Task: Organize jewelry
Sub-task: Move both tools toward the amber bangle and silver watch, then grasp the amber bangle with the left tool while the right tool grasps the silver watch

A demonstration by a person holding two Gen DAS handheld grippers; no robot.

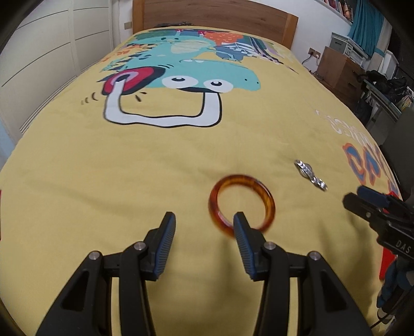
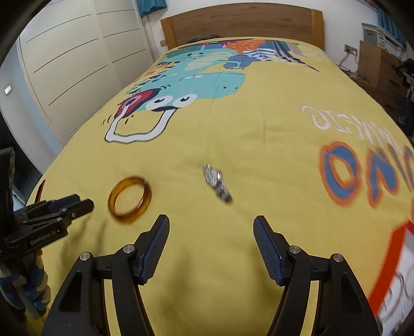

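Two tools: both held low over the near end of the bed, each with its blue-padded fingers spread wide and nothing between them
Left tool (image 1: 204,219): gaping; its right finger (image 1: 242,232) overlaps the near rim of the bangle in its own view; whether the pad touches the rim cannot be told, as the bangle is blurred; in the right wrist view the left tool (image 2: 77,205) shows side-on at the left edge, its tips just beside the bangle
Right tool (image 2: 211,223): fingers wide apart, poised above bare yellow cloth, with the silver piece just beyond the gap; in the left wrist view it enters from the right edge (image 1: 362,199), side-on
Amber bangle (image 1: 242,205): a translucent orange-brown ring lying flat on the bedspread, to the left of the silver piece and apart from it; seen also from the right wrist (image 2: 130,200)
Silver jewelry (image 2: 216,186): a small glittering bunched piece, perhaps a chain or bracelet, too blurred to name closer; it lies on the cloth right of the bangle (image 1: 310,175)
Bedspread (image 2: 233,134): yellow, printed with a teal cartoon dinosaur with a white mouth outline, and orange-and-blue lettering toward the right
Headboard (image 2: 243,23): wooden, at the far end of the bed
Wardrobe (image 2: 72,56): pale panelled doors along the left wall
Wooden cabinet (image 1: 341,69): far right, beside the bed
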